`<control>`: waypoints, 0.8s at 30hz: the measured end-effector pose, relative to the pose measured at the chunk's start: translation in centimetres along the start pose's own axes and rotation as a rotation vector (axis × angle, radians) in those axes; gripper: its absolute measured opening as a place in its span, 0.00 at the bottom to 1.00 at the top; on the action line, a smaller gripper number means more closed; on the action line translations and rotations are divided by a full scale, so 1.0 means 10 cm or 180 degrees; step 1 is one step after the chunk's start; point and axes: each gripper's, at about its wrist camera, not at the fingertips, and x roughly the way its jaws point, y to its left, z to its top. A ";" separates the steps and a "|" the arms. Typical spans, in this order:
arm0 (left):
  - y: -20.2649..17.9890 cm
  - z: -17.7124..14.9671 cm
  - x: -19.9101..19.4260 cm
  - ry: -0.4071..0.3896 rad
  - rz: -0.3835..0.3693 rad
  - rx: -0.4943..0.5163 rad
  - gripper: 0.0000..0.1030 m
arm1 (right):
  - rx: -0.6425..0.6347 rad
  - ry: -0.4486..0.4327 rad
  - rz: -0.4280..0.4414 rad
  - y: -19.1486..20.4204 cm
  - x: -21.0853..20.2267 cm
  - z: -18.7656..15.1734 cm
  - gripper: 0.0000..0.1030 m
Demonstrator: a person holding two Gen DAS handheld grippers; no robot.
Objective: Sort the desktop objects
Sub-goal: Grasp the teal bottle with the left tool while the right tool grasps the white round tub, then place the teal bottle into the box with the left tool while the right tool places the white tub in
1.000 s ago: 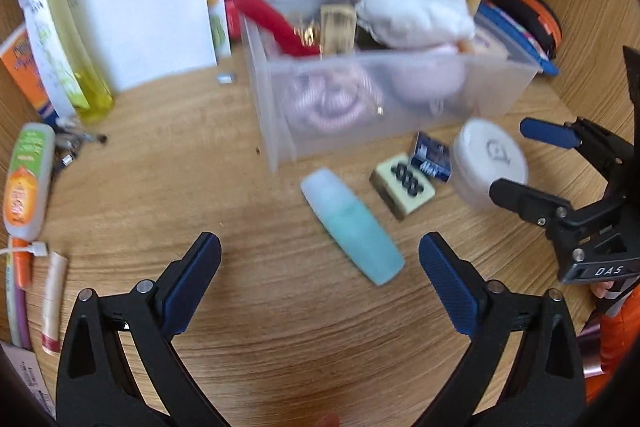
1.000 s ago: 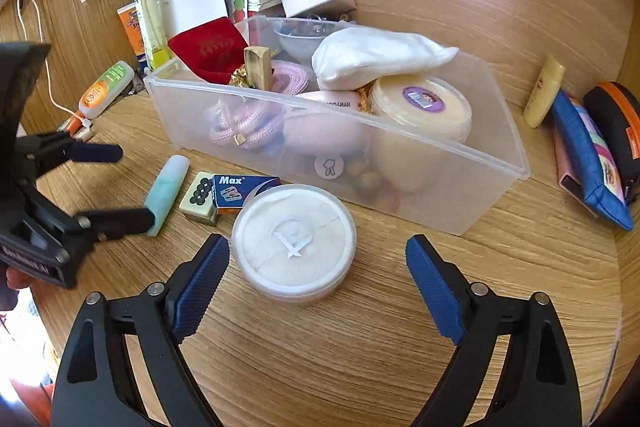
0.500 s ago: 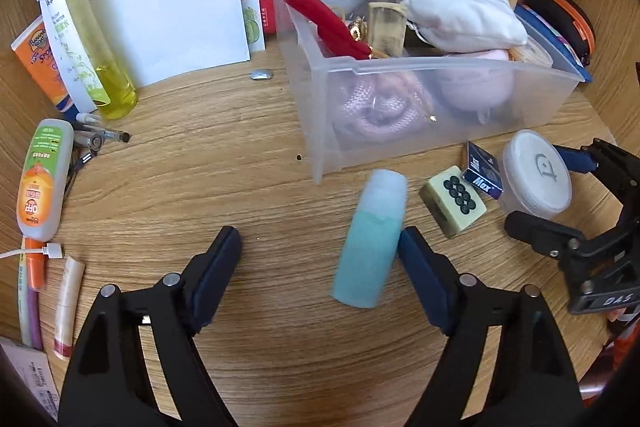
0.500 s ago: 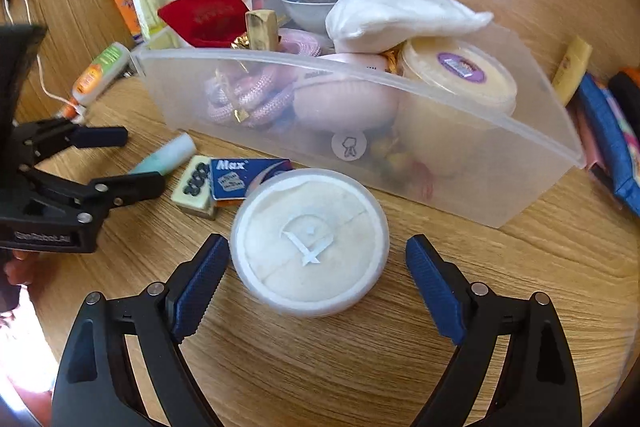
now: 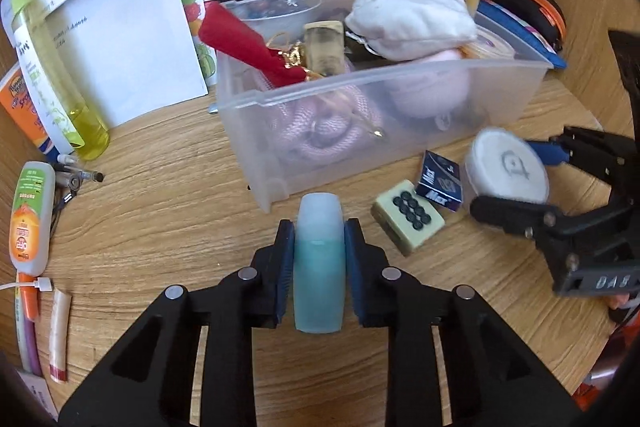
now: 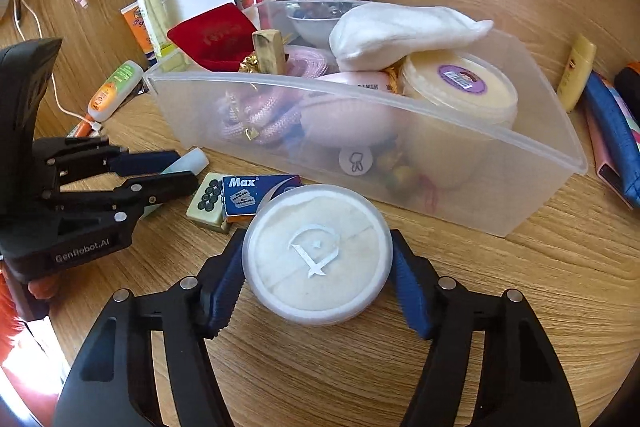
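Now each gripper clamps one item: teal bottle [image 5: 319, 259], round puff case [image 6: 317, 259].

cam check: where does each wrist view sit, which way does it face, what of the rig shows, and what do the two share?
Left wrist: on the left gripper, angled down at the desk; its fingers clamp the teal bottle; right gripper at right edge.
Right wrist: on the right gripper, angled down; fingers closing on the round white case; left gripper at left.
Shared: clear bin, mahjong tile, Max box.
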 end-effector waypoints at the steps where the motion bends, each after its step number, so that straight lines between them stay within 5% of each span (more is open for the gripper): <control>1: -0.01 -0.01 -0.01 -0.0002 -0.0006 0.0008 0.24 | 0.0015 -0.0031 -0.0004 -0.01 -0.02 0.00 0.62; 9: -0.03 -0.08 -0.16 -0.0070 -0.0018 -0.0107 0.24 | 0.0132 -0.0246 0.0032 -0.13 -0.26 0.00 0.62; 24: -0.18 0.32 -0.61 -0.0687 -0.0145 0.0013 0.24 | 0.0284 -0.0704 -0.0070 -0.34 -0.78 0.15 0.62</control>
